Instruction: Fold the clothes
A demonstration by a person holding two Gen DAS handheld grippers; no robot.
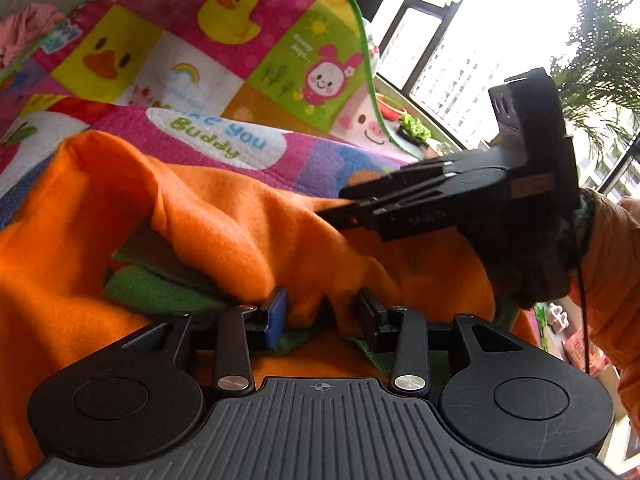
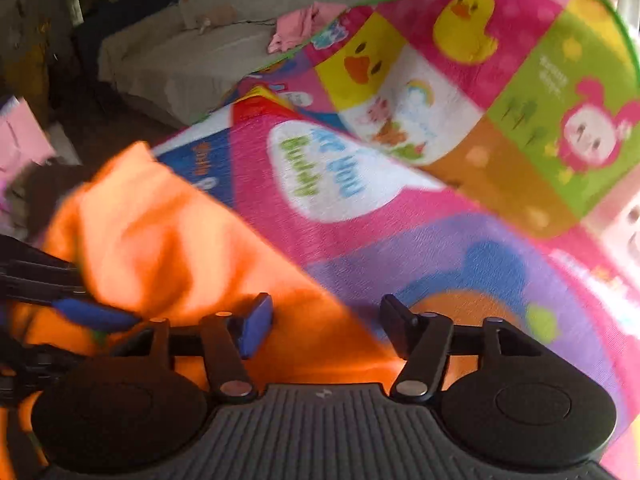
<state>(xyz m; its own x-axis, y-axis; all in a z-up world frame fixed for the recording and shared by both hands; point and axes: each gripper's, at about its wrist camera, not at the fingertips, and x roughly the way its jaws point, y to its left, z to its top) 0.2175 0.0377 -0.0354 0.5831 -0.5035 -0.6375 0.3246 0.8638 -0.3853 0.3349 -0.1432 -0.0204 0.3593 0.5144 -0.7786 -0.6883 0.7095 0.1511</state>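
Observation:
An orange fleece garment with green trim lies bunched on a colourful cartoon play mat. My left gripper has its jaws partly closed around a fold of the orange fabric. My right gripper reaches in from the right, its fingers flat on the garment's upper edge. In the right wrist view the right gripper stands open over the orange garment's edge, nothing between its pads. The left gripper's blue-padded fingertips show at the left, against the orange cloth.
A pink garment lies on a beige sofa beyond the mat. Large windows and plants stand to the right. The right wrist view is motion-blurred.

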